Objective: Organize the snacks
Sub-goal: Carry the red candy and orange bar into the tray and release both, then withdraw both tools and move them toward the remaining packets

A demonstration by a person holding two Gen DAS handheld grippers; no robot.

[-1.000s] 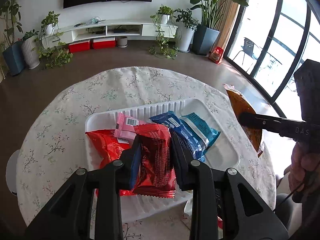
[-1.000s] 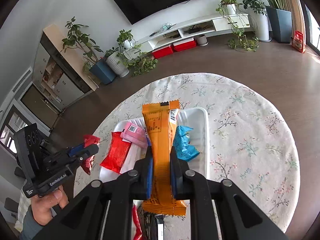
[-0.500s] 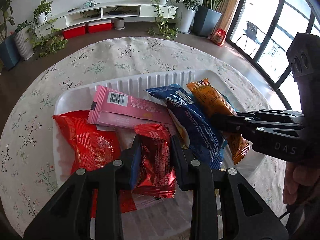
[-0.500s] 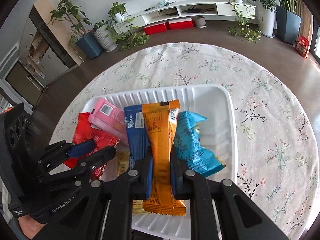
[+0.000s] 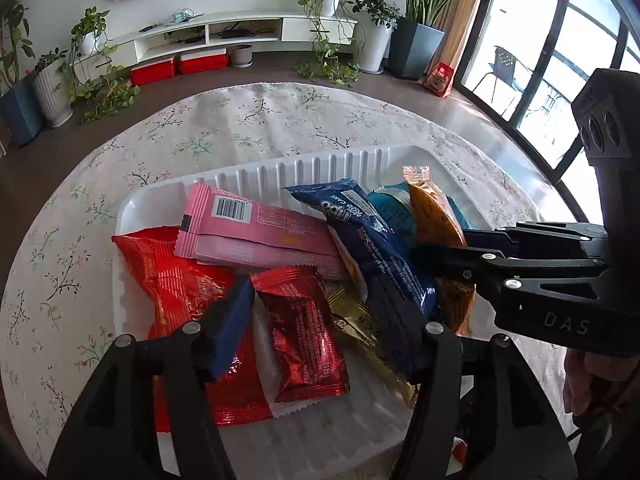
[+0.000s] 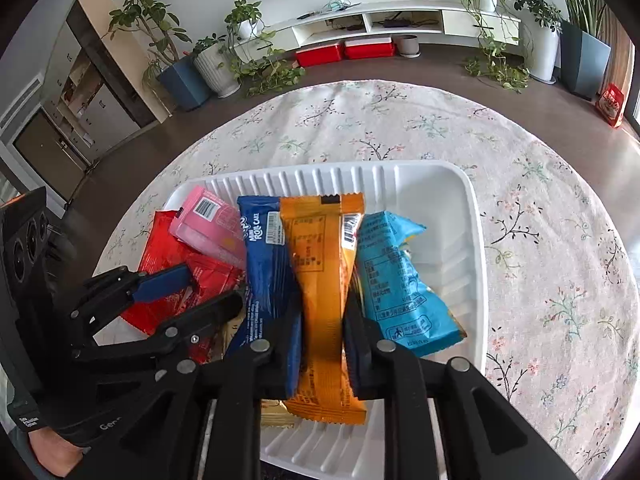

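We have both hand-held grippers down over the white ribbed tray (image 6: 472,216), which sits on the round table (image 6: 540,184) under a floral cloth, and nearly every snack we can see is already inside it. Our left hand-held gripper (image 5: 316,312) is opening: its jaws stand apart on either side of the small dark-red packet (image 5: 300,336), which lies flat on the tray floor at the near left, and the pads no longer press it, so we judge that packet delivered. Our right hand-held gripper (image 6: 322,332) is also starting to open, though its jaws remain narrow with the orange bar (image 6: 320,264) between them and the pads appear to be touching the wrapper, so that release looks only half made. The orange bar lies lengthwise in the middle of the tray, between the dark blue roll-cake pack (image 6: 264,264) on its left and the light blue pack (image 6: 396,280) on its right. Farther left sit the pink bar (image 5: 256,232) and a larger red bag (image 5: 180,280), with a gold wrapper (image 5: 356,320) peeking out underneath near the middle. What seems left is freeing the orange bar and lifting both tools clear; a scrap of red shows beyond the tray's near edge, but we cannot tell whether it is another snack.
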